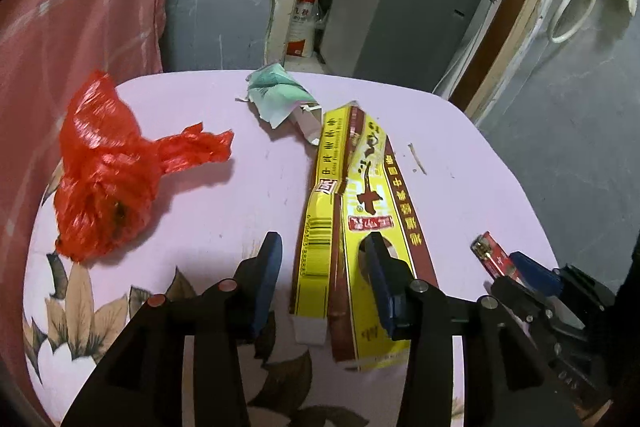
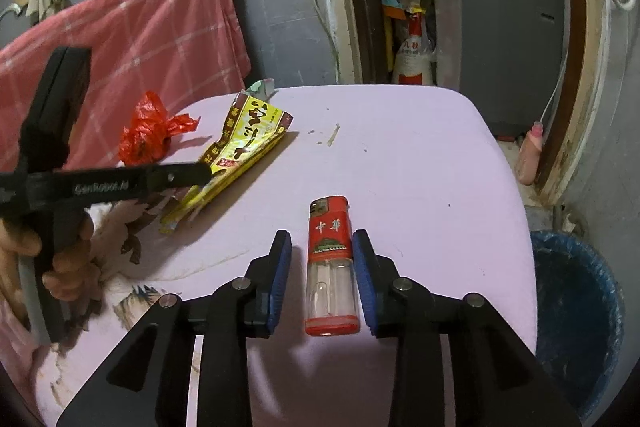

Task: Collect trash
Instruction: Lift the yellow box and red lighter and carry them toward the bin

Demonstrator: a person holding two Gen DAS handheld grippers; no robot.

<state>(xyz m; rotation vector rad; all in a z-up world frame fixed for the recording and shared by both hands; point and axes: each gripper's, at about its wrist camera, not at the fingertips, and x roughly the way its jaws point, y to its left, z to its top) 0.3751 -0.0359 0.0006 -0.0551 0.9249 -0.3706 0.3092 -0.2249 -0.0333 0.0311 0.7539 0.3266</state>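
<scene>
A flattened yellow and brown carton (image 1: 352, 211) lies on the pink table; my left gripper (image 1: 324, 247) is open with its jaws on either side of the carton's near end. A crumpled red plastic bag (image 1: 104, 171) lies at the left and a torn green and white paper box (image 1: 276, 95) at the far side. In the right wrist view a red lighter (image 2: 330, 267) lies between the open jaws of my right gripper (image 2: 322, 245), with small gaps on both sides. The carton (image 2: 240, 151) and red bag (image 2: 148, 135) also show there.
A blue bin (image 2: 576, 311) stands on the floor right of the table (image 2: 420, 167). A small wooden sliver (image 2: 333, 135) lies mid-table. A pink checked cloth (image 2: 152, 39) covers furniture at the left. A grey appliance (image 2: 500, 27) stands behind the table.
</scene>
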